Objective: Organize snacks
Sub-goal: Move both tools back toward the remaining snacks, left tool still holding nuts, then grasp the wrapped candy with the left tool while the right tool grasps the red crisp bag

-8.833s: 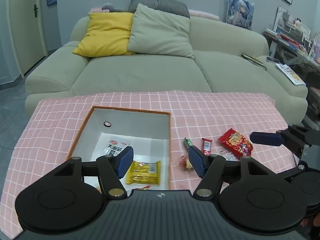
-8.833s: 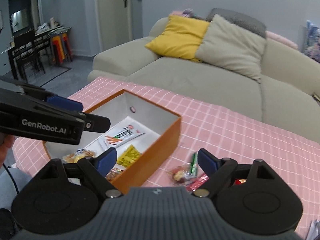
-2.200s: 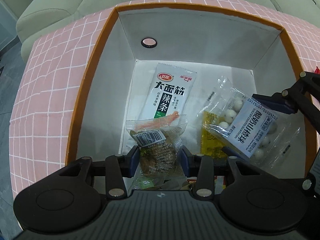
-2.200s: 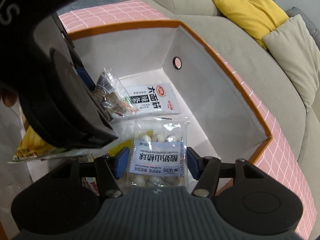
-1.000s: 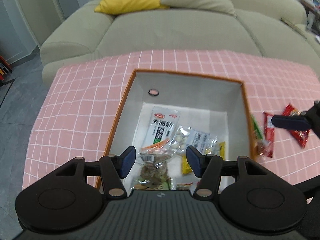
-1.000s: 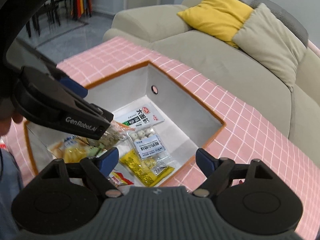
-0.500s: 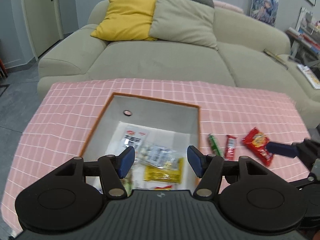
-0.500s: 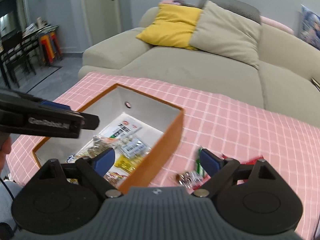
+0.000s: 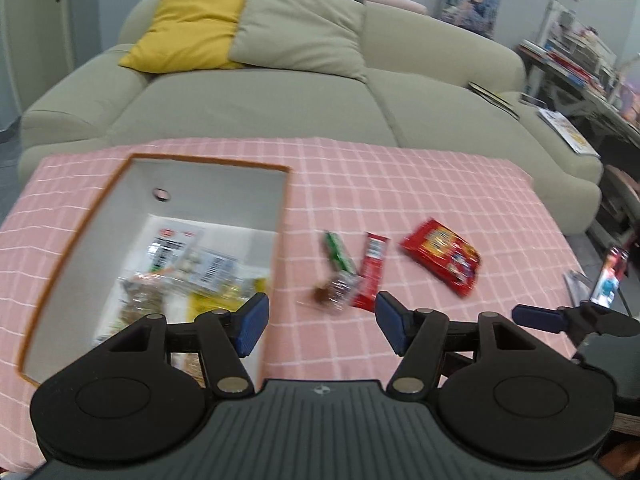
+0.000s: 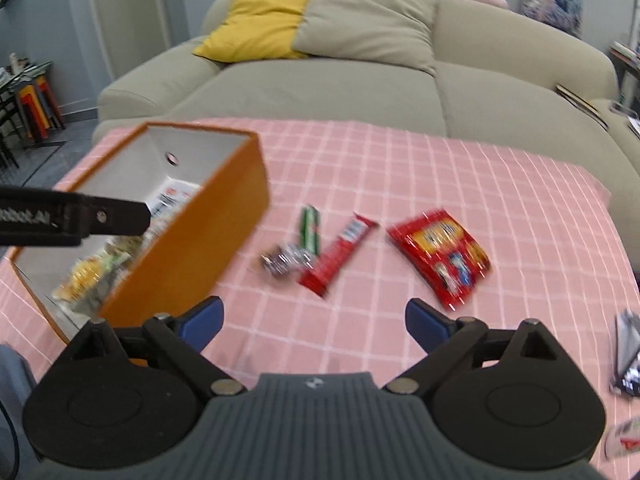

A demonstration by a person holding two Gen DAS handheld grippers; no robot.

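An orange box (image 9: 76,236) (image 10: 224,216) with a white inside stands at the left of the pink checked cloth and holds several snack packets (image 9: 200,268). To its right on the cloth lie a green stick (image 9: 339,255) (image 10: 311,227), a small clear-wrapped sweet (image 9: 334,292) (image 10: 282,261), a red bar (image 9: 373,270) (image 10: 340,254) and a red bag (image 9: 442,260) (image 10: 442,254). My left gripper (image 9: 320,322) is open and empty, just near of the sweet. My right gripper (image 10: 314,322) hangs empty above bare cloth, jaws opening wide.
A beige sofa (image 9: 280,92) with a yellow cushion (image 9: 188,36) and a grey cushion (image 9: 300,28) runs behind the table. A cluttered desk (image 9: 580,80) stands at the right. A phone-like object (image 10: 630,364) lies at the cloth's right edge.
Both grippers have drawn back out of the box and swung right toward the loose snacks. The packets they held now lie in the box. The right jaws have widened.
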